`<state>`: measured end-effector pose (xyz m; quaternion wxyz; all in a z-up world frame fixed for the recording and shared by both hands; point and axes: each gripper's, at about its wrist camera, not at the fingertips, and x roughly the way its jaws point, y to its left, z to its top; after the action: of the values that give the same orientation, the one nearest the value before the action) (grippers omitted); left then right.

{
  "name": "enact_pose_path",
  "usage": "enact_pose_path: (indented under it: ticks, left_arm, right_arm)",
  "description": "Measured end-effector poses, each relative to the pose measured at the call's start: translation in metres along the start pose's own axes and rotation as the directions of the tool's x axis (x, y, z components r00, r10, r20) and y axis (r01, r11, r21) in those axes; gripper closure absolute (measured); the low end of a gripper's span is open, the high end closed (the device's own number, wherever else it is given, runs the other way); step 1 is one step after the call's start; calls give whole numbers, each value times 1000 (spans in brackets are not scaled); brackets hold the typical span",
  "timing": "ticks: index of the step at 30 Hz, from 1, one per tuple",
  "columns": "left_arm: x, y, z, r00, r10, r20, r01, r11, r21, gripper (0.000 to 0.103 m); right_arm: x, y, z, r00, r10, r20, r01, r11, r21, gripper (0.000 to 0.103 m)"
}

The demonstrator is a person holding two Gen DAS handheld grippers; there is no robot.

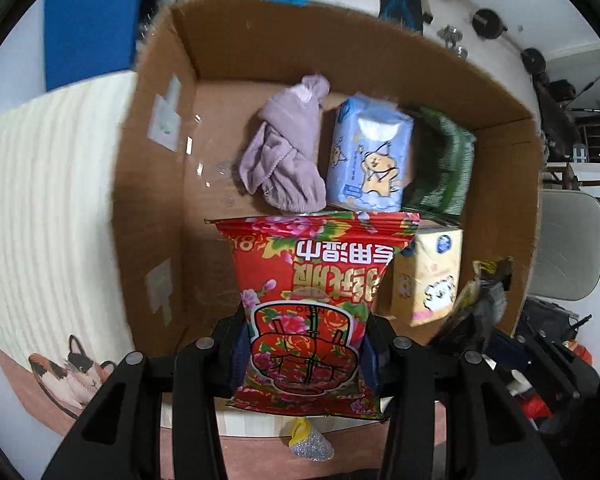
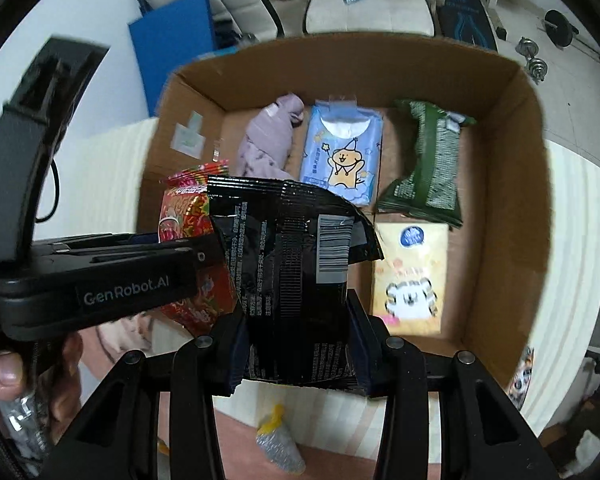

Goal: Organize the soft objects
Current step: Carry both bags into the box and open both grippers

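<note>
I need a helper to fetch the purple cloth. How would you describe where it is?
Look inside the open cardboard box. Along its far wall lies a row of three things; the lilac cloth is the leftmost, beside the blue tissue pack. It alone is crumpled fabric, not a printed packet.

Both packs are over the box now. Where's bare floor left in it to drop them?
Bare cardboard lies along the left side of the box, between its left wall and the purple cloth. The right side is crowded: blue tissue pack, green pack and yellow tissue pack sit close together.
</note>
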<state>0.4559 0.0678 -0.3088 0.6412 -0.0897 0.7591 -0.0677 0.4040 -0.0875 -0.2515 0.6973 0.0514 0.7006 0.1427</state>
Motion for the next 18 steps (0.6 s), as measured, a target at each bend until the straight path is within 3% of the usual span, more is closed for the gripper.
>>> enact_pose_path:
  ticks: [5, 8, 9, 11, 13, 15, 18]
  left_arm:
    - [39, 1, 18, 994, -13, -106, 15, 1000, 14, 61]
    - [66, -1, 24, 979, -12, -202, 21, 999, 42, 60]
    - [74, 0, 24, 974, 2, -225, 7, 999, 37, 60]
    - [81, 3, 25, 973, 14, -231, -11, 1000, 18, 54]
    - [82, 7, 25, 977, 32, -213, -30, 999, 13, 36]
    - [76, 9, 27, 982, 45, -182, -43, 999, 16, 25]
    - [65, 11, 28, 985, 55, -161, -51, 998, 29, 18]
  right_arm:
    - [30, 2, 6, 997, -26, -66, 27, 1000, 15, 58]
    - [49, -1, 6, 992, -67, -111, 69, 998, 8, 57]
    - [54, -2, 7, 989, -75, -128, 76, 997, 7, 54]
    - [64, -6, 6, 983, -92, -160, 95, 995, 13, 37]
    - [63, -8, 5, 982, -114, -153, 117, 993, 13, 16]
    - [59, -11, 3, 984, -96, -148, 102, 994, 29, 6]
    - [54, -13, 3, 985, -97, -145, 102, 994, 33, 5]
